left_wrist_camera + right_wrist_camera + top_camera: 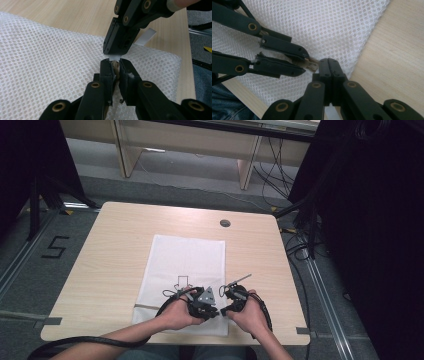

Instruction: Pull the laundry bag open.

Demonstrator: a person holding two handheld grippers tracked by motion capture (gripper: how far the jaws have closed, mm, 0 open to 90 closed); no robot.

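A white mesh bag (187, 260) lies flat on the wooden table (115, 245). Both grippers meet at its near right corner. My left gripper (218, 311) has its jaws nearly together around a small beige zipper piece (115, 65) on the mesh (50, 55). The right gripper view shows that beige piece (311, 65) pinched at the left gripper's tips (305, 63). My right gripper (328, 61) is shut, its tip just in front of the left one. In the left gripper view it (115, 53) clamps a white tab (147, 36) at the bag's edge.
A round cable hole (225, 223) sits at the table's far side. Black cable (75, 342) trails off the near left edge. Dark curtains stand left and right, and wooden furniture legs (125, 155) behind. The table's near edge is right below the hands.
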